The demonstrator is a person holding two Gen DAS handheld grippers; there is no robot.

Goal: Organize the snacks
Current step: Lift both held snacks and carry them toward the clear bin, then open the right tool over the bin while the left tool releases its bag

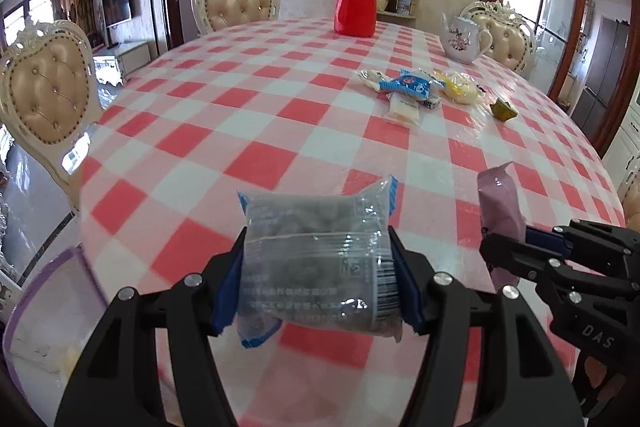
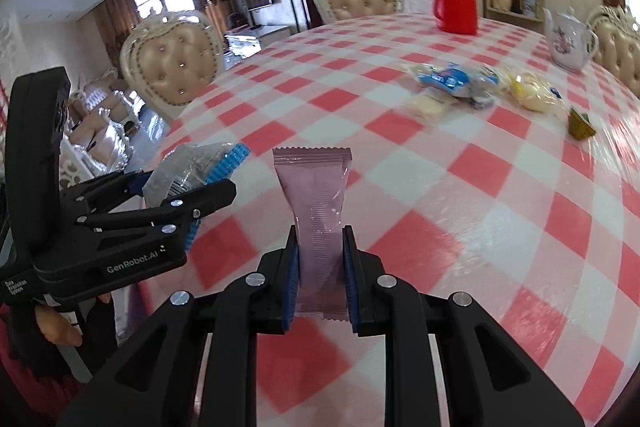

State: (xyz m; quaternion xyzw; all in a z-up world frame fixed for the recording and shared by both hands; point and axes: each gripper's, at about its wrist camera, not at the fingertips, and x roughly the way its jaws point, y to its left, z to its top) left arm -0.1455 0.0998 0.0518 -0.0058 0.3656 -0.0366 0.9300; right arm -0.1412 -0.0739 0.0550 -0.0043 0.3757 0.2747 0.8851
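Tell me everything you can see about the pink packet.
The pink packet is a slim, glossy mauve plastic wrapper with crimped, zigzag-cut ends and a ribbed seal band. It stands roughly upright, lifted above the checked tablecloth, its lower half pinched between the blue pads of the right gripper, which is shut on it. Its top end sticks up free. Nothing else touches it. No print is legible.
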